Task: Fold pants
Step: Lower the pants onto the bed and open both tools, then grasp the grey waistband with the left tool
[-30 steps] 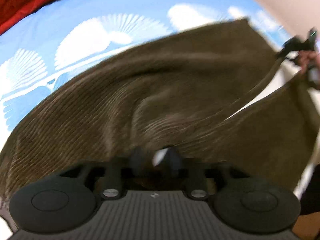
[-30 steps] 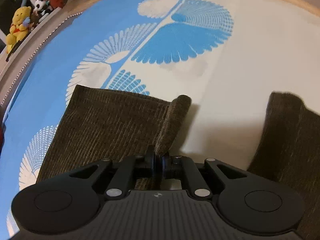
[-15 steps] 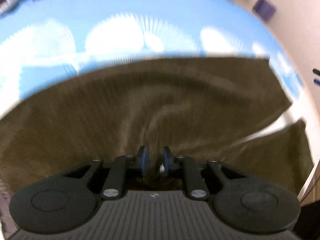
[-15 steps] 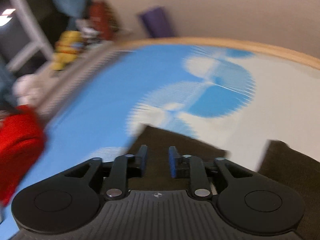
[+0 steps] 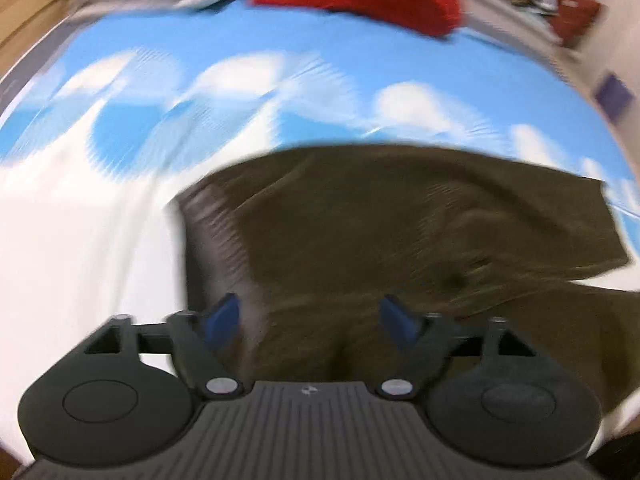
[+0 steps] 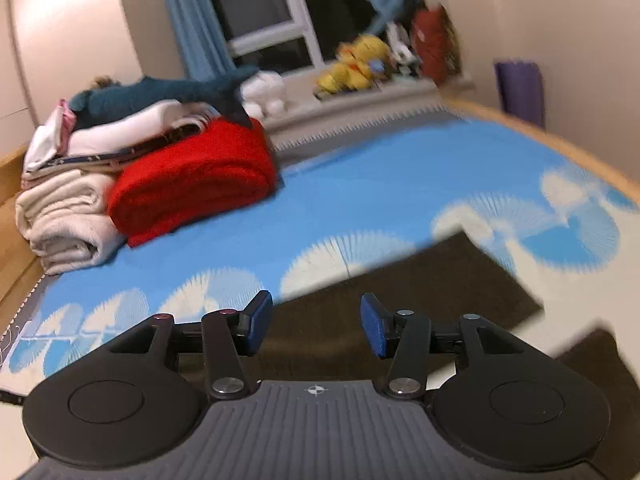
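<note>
In the left wrist view the left tool [image 5: 310, 320] fills the bottom of the frame with its blue pads spread wide apart and nothing between them. The brown corduroy pants [image 5: 400, 232] begin right under those pads and spread up and to the right across the middle of the frame, so the cloth lies directly ahead of this tool. Their long axis runs left to right: a near-vertical edge at centre left, and a squared end at the right edge. A second layer or leg sits lower right, though blur hides whether it is stacked neatly.

In the right wrist view the right tool [image 6: 316, 326] is likewise spread apart and holds nothing. The pants [image 6: 420, 292] show just past its pads, slanting toward the right of the frame, with a separate dark patch at lower right.

I judge the left tool nearer the bulk of the cloth, and the next fold would bring one end along that long axis.

Farther off, the blue-and-white bed sheet [image 5: 240, 80] carries a red blanket [image 6: 192, 176] and folded pale linens [image 6: 64, 216] at upper left.
</note>
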